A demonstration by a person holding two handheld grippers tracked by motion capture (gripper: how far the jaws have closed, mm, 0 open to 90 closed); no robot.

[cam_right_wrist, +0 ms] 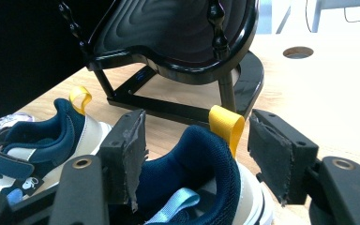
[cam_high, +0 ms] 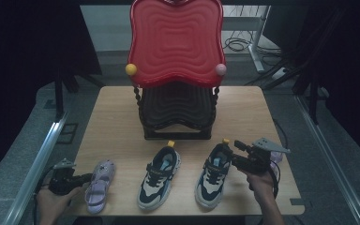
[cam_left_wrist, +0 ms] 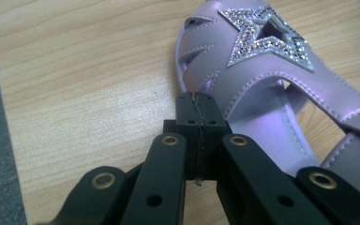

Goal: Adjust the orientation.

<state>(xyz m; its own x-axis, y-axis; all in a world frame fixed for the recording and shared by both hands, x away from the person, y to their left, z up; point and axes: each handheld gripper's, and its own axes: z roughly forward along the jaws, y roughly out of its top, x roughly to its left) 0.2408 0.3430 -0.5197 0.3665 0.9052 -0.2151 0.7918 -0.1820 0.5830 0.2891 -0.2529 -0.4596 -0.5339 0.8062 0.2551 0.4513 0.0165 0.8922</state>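
**Sneaker heel between open right jaws; left jaws shut beside sandal**

Right gripper (cam_right_wrist: 194, 159): jaws stand wide open, one pad on each side of the heel of the right sneaker (cam_right_wrist: 201, 183). Pads not pressing; gap visible on both sides. Yellow pull loop (cam_right_wrist: 226, 125) sticks up between the pads. In the high view the right gripper (cam_high: 236, 154) sits at the heel of this sneaker (cam_high: 213, 176), near the desk's right edge, toe pointing toward the person.

Left gripper (cam_left_wrist: 198, 110): jaws fully closed, pads together, nothing between them. Tips lie just at the edge of the purple sandal (cam_left_wrist: 272, 93); touching or not, cannot tell. Sandal has a glitter star (cam_left_wrist: 267, 40) on its strap. High view: left gripper (cam_high: 82, 178) just left of the sandal (cam_high: 99, 185), at the desk's front left.

Second sneaker (cam_high: 158, 179) lies between sandal and right sneaker, apart from both.

Behind the shoes, mid-desk (cam_high: 112, 117): black rack (cam_high: 177, 110) with a red tray (cam_high: 176, 40) on top.
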